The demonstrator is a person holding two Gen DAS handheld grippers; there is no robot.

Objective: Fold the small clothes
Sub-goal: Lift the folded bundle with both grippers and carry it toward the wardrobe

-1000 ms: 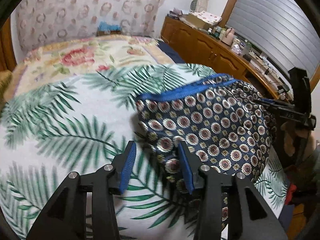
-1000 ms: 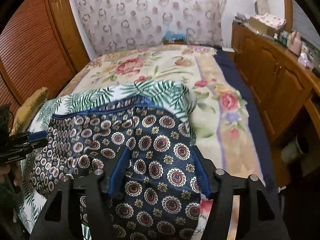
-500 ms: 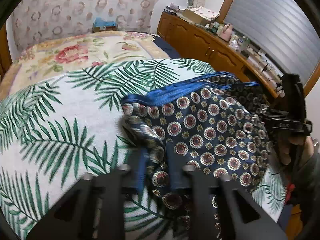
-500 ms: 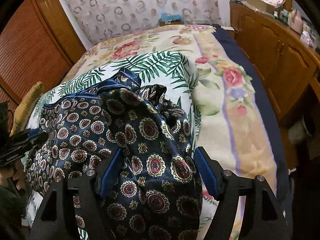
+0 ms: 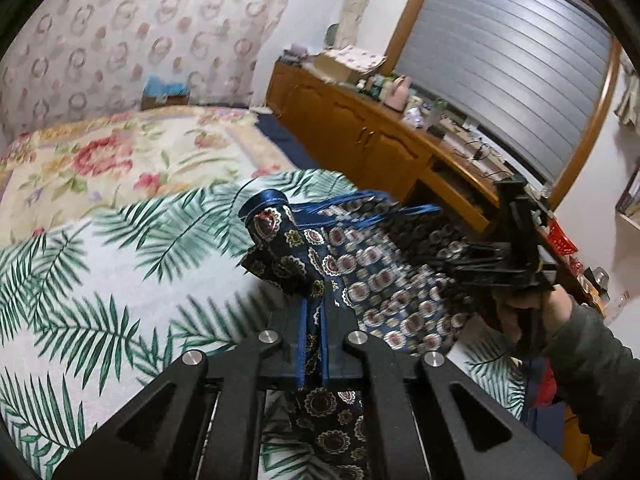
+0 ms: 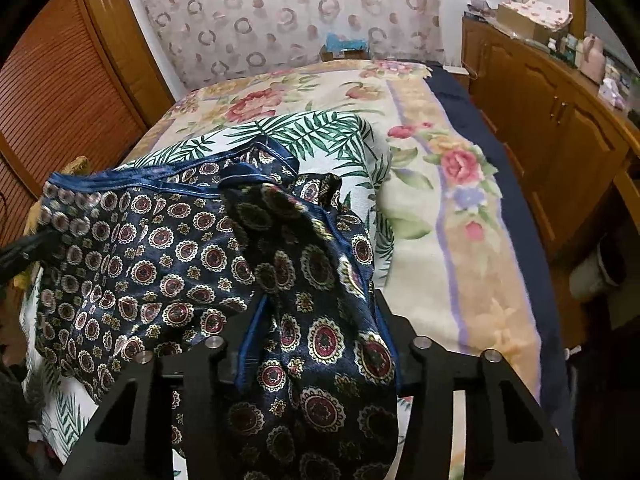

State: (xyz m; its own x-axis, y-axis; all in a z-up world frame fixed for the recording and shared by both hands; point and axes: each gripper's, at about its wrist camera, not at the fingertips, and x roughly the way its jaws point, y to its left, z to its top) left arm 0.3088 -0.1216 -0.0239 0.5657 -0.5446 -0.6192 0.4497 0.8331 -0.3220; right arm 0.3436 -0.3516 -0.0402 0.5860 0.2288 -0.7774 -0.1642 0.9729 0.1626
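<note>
A navy satin garment (image 5: 380, 264) with round medallions and a blue waistband lies partly lifted over a palm-leaf sheet (image 5: 100, 280) on the bed. My left gripper (image 5: 314, 308) is shut on a bunched corner of it, held up off the sheet. In the right wrist view the garment (image 6: 160, 240) is heaped between the fingers of my right gripper (image 6: 316, 312). Its jaws are closing, fabric drapes over the right pad, and no firm pinch shows. The right gripper (image 5: 452, 256) appears at the garment's far side, held by a person's hand (image 5: 560, 312).
The palm-leaf sheet (image 6: 332, 132) lies on a floral blanket (image 6: 440, 200) covering the bed. A wooden cabinet (image 6: 560, 120) with clutter on top runs along the bed's right side. Louvred wooden doors (image 6: 60, 100) stand at the left. A patterned curtain hangs behind the bed.
My left gripper closed on the garment's corner and lifted it off the sheet. The right jaws narrowed around the heaped fabric, which has bunched up higher between them.
</note>
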